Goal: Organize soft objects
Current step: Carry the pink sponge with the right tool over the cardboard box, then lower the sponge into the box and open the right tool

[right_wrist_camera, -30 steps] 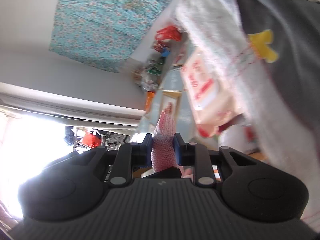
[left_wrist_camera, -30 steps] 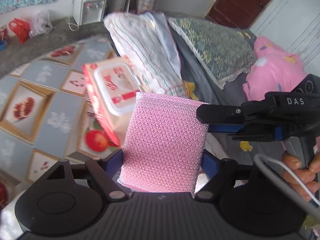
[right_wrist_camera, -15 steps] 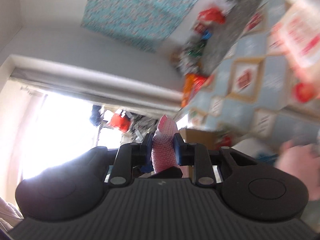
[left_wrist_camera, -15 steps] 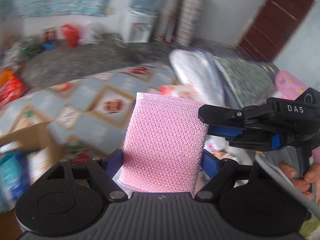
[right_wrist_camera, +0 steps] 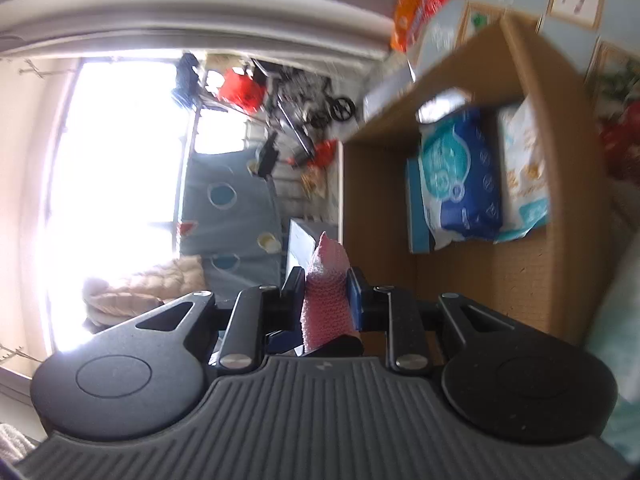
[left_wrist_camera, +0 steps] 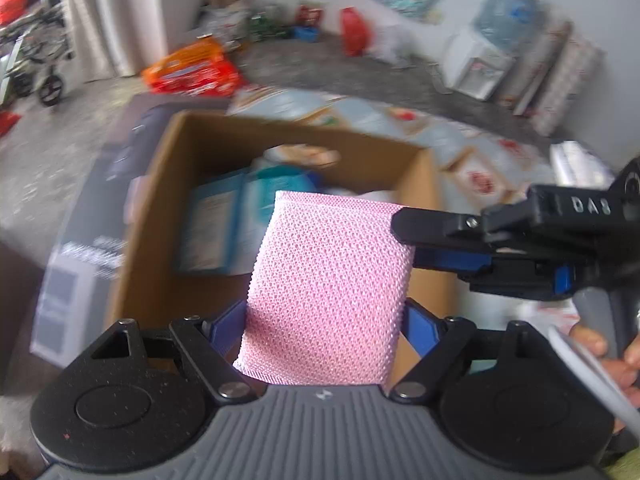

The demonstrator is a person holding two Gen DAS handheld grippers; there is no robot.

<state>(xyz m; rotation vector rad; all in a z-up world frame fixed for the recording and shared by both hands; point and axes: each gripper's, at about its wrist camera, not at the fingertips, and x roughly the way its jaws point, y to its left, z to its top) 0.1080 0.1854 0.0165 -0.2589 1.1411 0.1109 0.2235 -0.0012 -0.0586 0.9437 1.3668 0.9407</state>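
Pink mesh sponge (left_wrist_camera: 328,292) gripped across its width by left gripper (left_wrist_camera: 326,320), its edge pinched by right gripper (right_wrist_camera: 326,300), cardboard box (left_wrist_camera: 168,184) seen below, packets inside.

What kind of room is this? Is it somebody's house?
Probably a lived-in room at home, used for storage too. A water dispenser stands by the wall, a patterned mat covers the floor, and a cardboard box holds soft packs.

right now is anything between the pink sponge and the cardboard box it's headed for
Nothing visible blocks it. The pink sponge, gripped by both the left hand-held gripper and the right hand-held gripper, hangs over the open cardboard box. Soft packs already lie inside, but bare floor shows beside them.
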